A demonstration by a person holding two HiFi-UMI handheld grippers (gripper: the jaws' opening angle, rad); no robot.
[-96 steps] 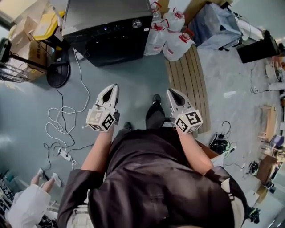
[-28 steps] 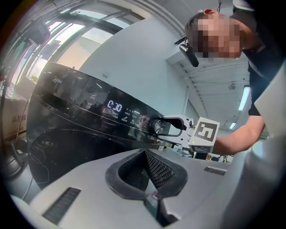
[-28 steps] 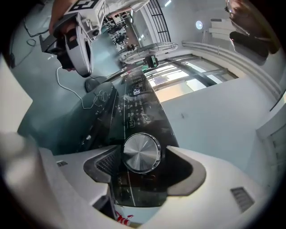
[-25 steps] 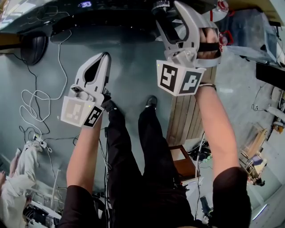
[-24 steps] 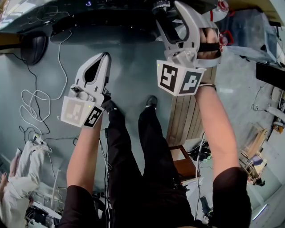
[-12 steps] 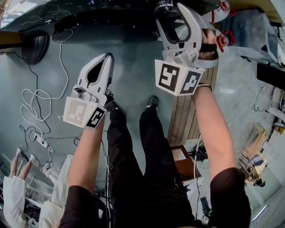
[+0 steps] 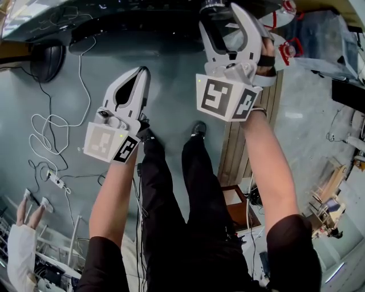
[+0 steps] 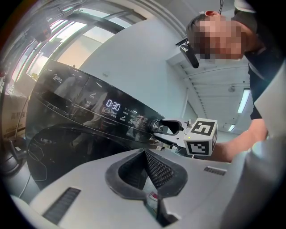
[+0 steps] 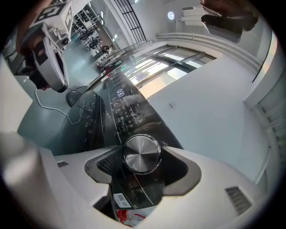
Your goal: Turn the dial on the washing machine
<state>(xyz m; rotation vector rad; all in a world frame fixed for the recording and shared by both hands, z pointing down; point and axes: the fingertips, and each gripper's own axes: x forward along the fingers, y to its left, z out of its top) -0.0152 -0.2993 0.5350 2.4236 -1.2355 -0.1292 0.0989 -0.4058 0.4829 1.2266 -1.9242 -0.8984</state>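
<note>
The black washing machine (image 7: 114, 25) runs along the top of the head view. Its round silver dial (image 9: 142, 154) sits between the jaws of my right gripper (image 9: 142, 157), whose pads press it on both sides. From the head view the right gripper (image 7: 219, 8) reaches the machine's front at the top edge, where the dial (image 7: 212, 5) just shows. The left gripper view shows the right gripper (image 8: 157, 127) on the dial, right of the lit 0:30 display (image 8: 112, 106). My left gripper (image 7: 144, 71) hangs lower and left, shut with nothing in it, away from the machine.
A white cable (image 7: 45, 131) and a power strip (image 7: 54, 179) lie on the grey floor at the left. A black round stand base (image 7: 45, 60) is near the machine. A wooden pallet (image 7: 262, 131) and jugs with red handles (image 7: 291, 45) lie right. Another person's hand (image 7: 25, 239) is lower left.
The right gripper stays on the dial and has tilted slightly. The left gripper drifted a little right. The other person at lower left has shifted.
</note>
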